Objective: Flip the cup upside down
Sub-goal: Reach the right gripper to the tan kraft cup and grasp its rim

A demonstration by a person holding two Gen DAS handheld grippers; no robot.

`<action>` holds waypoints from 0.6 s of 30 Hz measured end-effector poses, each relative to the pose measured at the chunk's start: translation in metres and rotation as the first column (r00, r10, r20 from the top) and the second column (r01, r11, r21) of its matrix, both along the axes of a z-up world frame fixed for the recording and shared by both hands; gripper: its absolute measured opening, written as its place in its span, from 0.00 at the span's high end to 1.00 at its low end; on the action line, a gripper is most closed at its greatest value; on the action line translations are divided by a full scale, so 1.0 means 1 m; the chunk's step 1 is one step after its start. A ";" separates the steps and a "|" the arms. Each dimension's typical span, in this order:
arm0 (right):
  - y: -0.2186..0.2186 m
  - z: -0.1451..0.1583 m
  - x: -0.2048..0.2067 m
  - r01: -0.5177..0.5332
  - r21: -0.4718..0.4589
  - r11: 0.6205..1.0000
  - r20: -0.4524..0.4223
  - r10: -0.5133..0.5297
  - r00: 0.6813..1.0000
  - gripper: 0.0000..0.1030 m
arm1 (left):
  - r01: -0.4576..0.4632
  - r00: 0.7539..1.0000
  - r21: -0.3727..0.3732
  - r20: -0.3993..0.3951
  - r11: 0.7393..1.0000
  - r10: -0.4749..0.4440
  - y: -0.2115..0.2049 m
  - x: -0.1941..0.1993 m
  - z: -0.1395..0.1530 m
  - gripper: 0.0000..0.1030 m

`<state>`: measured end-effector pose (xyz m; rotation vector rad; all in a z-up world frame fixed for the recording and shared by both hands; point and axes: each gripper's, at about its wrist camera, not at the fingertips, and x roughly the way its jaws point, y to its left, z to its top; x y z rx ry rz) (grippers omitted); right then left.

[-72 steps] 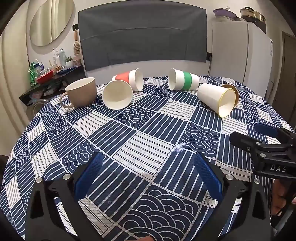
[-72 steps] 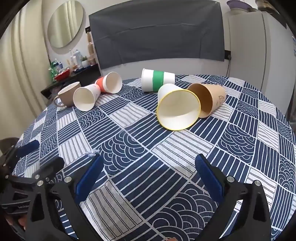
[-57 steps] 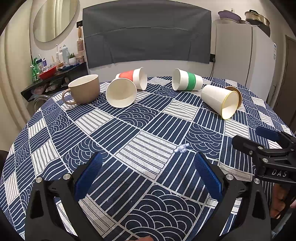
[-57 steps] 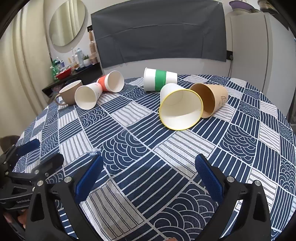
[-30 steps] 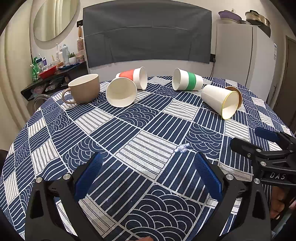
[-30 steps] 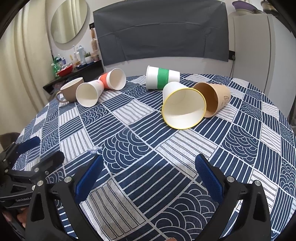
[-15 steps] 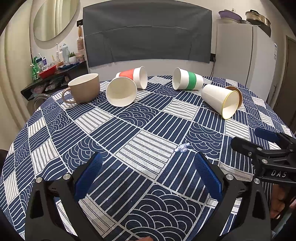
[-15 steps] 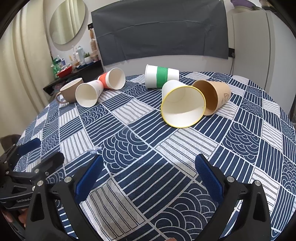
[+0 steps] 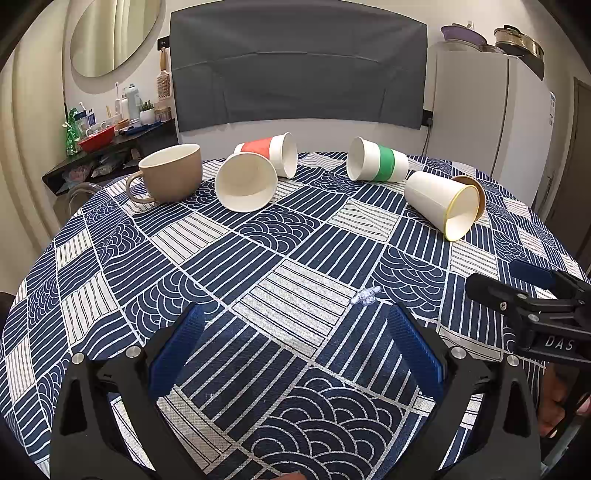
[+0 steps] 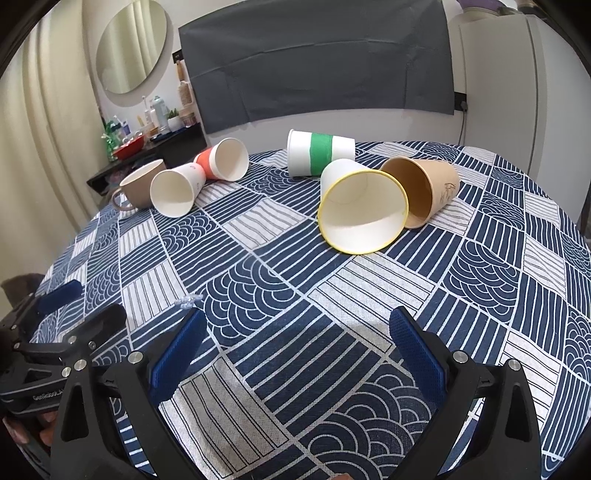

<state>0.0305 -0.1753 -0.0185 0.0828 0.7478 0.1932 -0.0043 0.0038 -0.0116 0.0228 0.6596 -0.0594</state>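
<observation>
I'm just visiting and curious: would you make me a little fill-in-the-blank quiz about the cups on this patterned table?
1. The only cup standing upright is the tan ____ with a handle.
2. The paper cup lying at the back wears a ____ band.
3. The yellow-rimmed cup lies touching a ____ paper cup on its right.
4. Both the left gripper and the right gripper hold ____.

Missing words: mug; green; brown; nothing

Even, bright indoor light from overhead; soft short shadows under the cups (image 10: 364, 212) on the tablecloth (image 9: 295, 258). Both views sharp at centre, w/ strong fisheye bending at edges and black vignette corners. Mild glare on the mirror (image 9: 114, 33). No motion blur.
</observation>
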 end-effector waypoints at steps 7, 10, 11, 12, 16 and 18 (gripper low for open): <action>-0.005 0.002 -0.003 0.036 0.020 0.999 0.020 -0.037 0.999 0.08 | 0.000 1.000 -0.022 0.000 1.000 0.000 0.004 0.000 0.000 0.06; -0.008 0.003 -0.004 0.051 0.036 0.998 0.030 -0.052 0.998 0.08 | 0.001 1.000 -0.034 -0.005 0.999 -0.001 0.005 0.000 0.000 0.06; -0.009 0.004 -0.005 0.055 0.041 0.998 0.035 -0.056 0.998 0.08 | -0.001 1.000 -0.036 -0.005 0.999 0.000 0.006 0.000 0.000 0.06; -0.010 0.005 -0.005 0.061 0.037 0.997 0.042 -0.063 0.997 0.08 | -0.002 1.000 -0.038 -0.003 0.999 0.002 0.006 0.000 0.000 0.06; -0.021 0.012 -0.001 0.098 0.037 0.995 0.048 -0.099 0.994 0.08 | -0.008 1.000 -0.041 0.012 0.999 0.008 0.006 -0.002 0.002 0.06; -0.031 0.017 0.004 0.128 0.031 0.991 0.057 -0.130 0.990 0.08 | -0.012 1.000 -0.047 0.018 0.999 0.013 0.007 -0.003 0.002 0.06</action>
